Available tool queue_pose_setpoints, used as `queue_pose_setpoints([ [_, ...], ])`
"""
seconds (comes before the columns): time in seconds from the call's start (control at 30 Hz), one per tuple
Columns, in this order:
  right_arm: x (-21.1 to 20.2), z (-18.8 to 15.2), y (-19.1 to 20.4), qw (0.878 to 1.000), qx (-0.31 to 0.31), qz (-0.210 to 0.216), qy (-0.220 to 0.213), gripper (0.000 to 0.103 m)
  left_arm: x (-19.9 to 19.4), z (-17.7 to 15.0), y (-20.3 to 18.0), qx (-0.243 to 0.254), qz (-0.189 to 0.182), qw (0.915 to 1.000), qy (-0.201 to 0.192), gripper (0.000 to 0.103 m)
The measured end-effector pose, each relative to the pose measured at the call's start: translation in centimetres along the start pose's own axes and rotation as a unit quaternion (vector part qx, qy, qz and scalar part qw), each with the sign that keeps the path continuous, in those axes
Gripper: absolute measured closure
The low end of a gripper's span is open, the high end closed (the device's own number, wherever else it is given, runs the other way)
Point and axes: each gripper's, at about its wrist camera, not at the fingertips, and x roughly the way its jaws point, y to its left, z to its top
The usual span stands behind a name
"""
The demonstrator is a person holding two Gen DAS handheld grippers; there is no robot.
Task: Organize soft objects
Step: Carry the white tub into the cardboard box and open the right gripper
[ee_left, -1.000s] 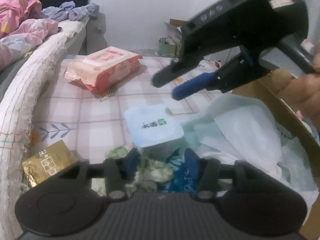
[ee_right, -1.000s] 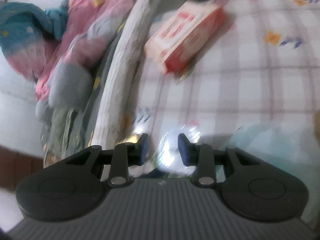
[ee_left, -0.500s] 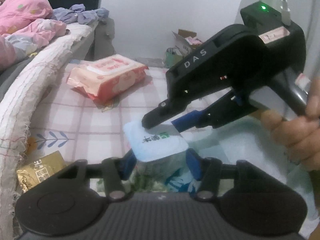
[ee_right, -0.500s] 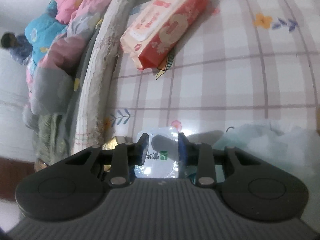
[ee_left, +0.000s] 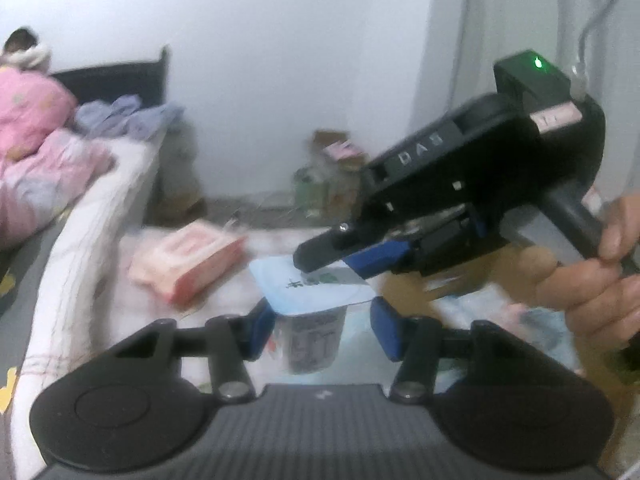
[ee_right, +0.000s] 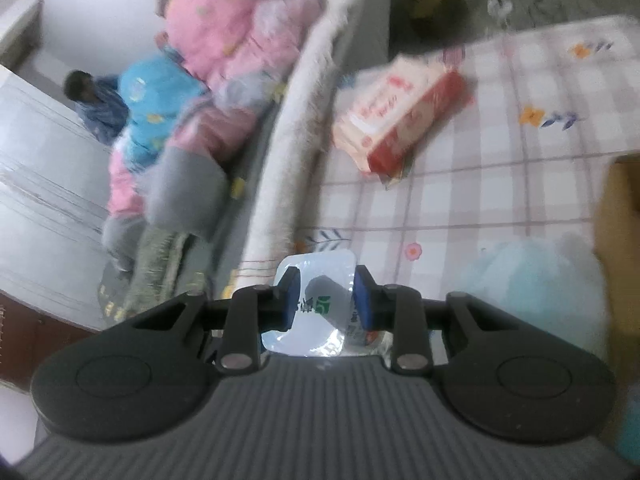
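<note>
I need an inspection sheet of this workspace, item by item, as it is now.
Surface: checked sheet with flower prints.
Job's things: plastic cup with foil lid; pink wipes pack; pale blue cloth.
Clutter: cardboard box at the right edge.
Grippers: right gripper pinches the foil lid; left gripper has the cup between its pads, contact unclear.
Cables: one cable behind the right gripper.
Surroundings: bed with pink bedding; white wall; a person in the far corner.
</note>
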Motion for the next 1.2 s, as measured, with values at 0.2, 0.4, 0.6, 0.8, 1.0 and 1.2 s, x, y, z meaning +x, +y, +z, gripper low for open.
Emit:
queue_pose_setpoints([
  [0.2,-11.3,-5.3,-1.4,0.998,0.017,-0.02,-0.053,0.073,-2.3,0.9,-7.2,0.023,-0.086,0.996,-0.001,0.049],
  [0.4,-19.6,-12.4,-7.5,0.991,0.082,-0.062,-0.083,0.073,-0.6,-1.3,-14.1,0.045,-0.174,0.9819,0.06,0.049],
  [0.6,-21.8,-18.2,-14.8,0.98,0.167,-0.066,-0.081,0.073,2.3,-4.5,-18.7,0.071,-0.205,0.9673,0.132,0.05],
  [0.8,-19.3,-19.8,-20.4,0.975,0.213,-0.049,-0.042,0.073,4.2,-7.2,-19.4,0.084,-0.2,0.9567,0.194,0.05],
  [1.0,-16.5,-18.5,-23.0,0.974,0.215,-0.077,-0.004,0.073,1.7,-7.3,-19.3,0.097,-0.21,0.9569,0.176,0.04],
  [1.2,-16.4,-18.2,-22.5,0.978,0.187,-0.095,0.0,0.071,-1.2,-7.0,-17.7,0.087,-0.206,0.9602,0.167,0.035],
])
